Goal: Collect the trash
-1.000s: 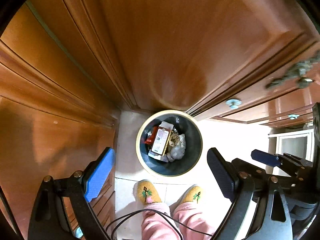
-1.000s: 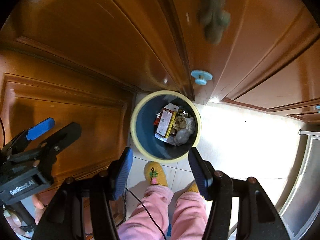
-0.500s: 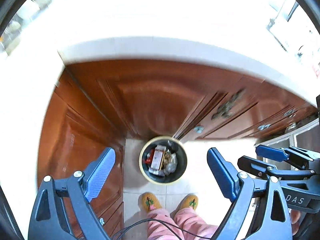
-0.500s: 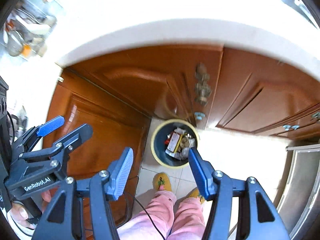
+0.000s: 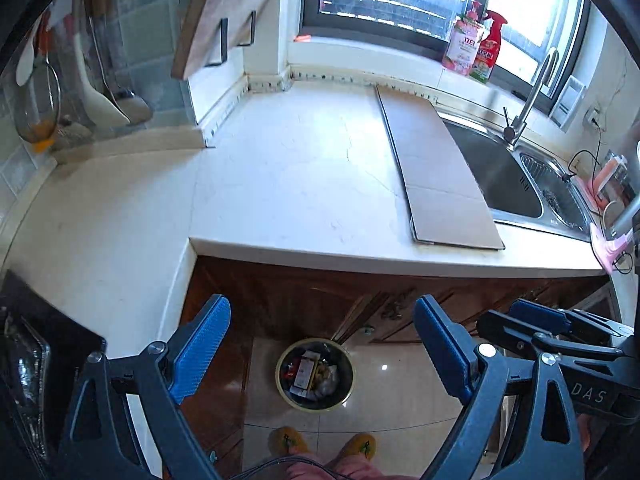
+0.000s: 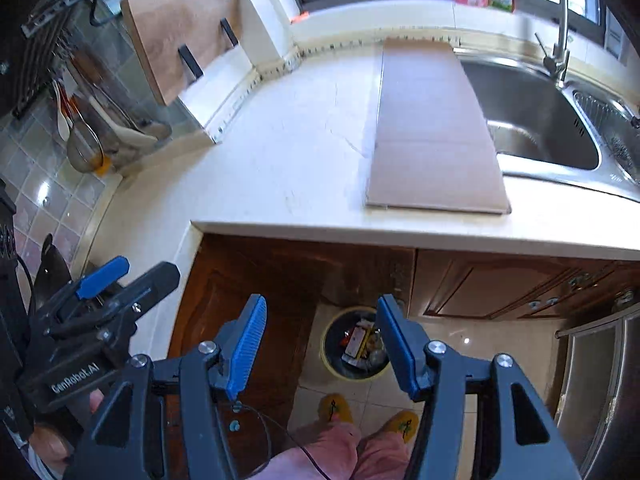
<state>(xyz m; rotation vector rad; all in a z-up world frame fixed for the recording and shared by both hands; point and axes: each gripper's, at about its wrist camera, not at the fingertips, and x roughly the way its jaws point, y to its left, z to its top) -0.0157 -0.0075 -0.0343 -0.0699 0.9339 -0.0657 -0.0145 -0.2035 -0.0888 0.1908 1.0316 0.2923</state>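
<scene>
Blue-padded fingers stand well apart on both tools: the left gripper and the right gripper are each open with nothing between the pads. Trash already fills the bin on the tiled floor, against the wooden cabinets and just ahead of the person's yellow slippers. Both grippers look down over the white counter, so the step in hand looks like a search for more trash. Only a cardboard sheet lies there, beside the sink; it is the likely next pick, which calls for a reach forward and a pinch on its edge. Writing: "GenRobot.AI" on the left gripper, "DAS" on the right; the bottle labels on the sill are unreadable.
</scene>
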